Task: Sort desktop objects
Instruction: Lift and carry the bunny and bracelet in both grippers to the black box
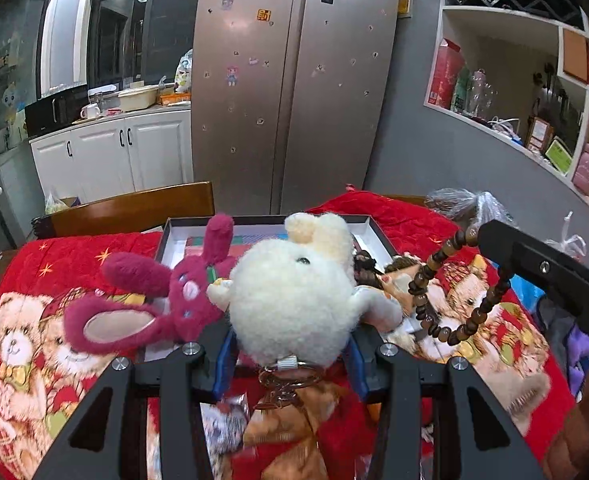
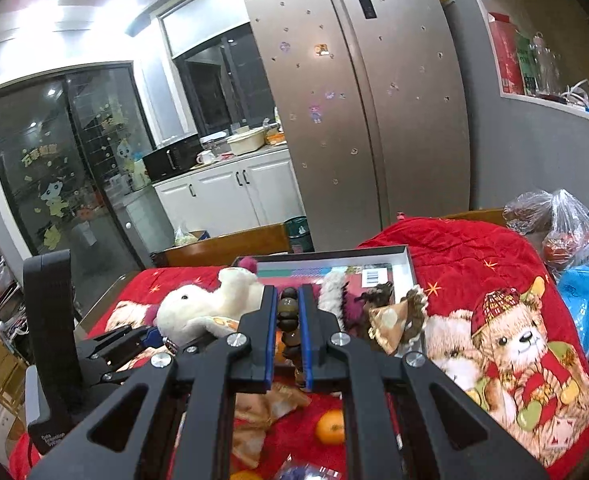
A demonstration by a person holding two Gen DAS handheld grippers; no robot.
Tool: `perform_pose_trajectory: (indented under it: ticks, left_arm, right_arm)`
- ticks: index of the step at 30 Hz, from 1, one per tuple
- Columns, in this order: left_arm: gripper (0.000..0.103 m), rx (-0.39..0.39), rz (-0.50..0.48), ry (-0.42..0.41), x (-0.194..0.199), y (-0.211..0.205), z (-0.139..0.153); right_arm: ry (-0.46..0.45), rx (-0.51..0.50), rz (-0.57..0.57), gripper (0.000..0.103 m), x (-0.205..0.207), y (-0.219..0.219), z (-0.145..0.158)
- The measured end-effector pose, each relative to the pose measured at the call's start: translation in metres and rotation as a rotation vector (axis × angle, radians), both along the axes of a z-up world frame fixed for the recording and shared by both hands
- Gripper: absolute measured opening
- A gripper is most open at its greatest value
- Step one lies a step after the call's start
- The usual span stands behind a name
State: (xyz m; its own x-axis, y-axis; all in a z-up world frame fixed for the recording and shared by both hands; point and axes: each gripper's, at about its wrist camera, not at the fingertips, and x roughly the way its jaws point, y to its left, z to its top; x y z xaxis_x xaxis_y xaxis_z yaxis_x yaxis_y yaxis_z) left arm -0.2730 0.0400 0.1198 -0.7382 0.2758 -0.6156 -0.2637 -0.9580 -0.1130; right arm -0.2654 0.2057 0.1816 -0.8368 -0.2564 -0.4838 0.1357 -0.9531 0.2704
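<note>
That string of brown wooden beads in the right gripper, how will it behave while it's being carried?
Probably floppy: the bead string droops in a loop below the right hand-held gripper. It will likely swing and could snag the plush toys. The round beads may slip between the pads.

Steel fridge (image 1: 290, 80), white cabinets (image 1: 110, 152)

Fluffy cream plush toy (image 1: 290, 300); fuzzy magenta rabbit (image 1: 162, 300); glossy brown wooden beads (image 1: 446, 296); quilted red cloth (image 1: 74, 264); brushed-metal fridge (image 1: 294, 80); matt black plastic tongs (image 2: 287, 320).
</note>
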Motion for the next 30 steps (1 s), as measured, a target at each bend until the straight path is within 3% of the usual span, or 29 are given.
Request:
perform_pose_trajectory:
  ticks: [11,15,30]
  left_arm:
    - [0.046,0.035,0.01,-0.018,-0.038,0.012,-0.017]
    - [0.046,0.013,-0.004,-0.023,-0.045,0.018,-0.021]
    - [0.046,-0.021,-0.025,-0.024,-0.051,0.025,-0.026]
  right_arm:
    - [-0.048,0.034,-0.042,0.011,-0.072,0.015,-0.029]
    - [-0.05,0.026,-0.054,0.011,-0.09,0.019,-0.035]
    - [-0.09,0.045,-0.057,0.011,-0.114,0.015,-0.062]
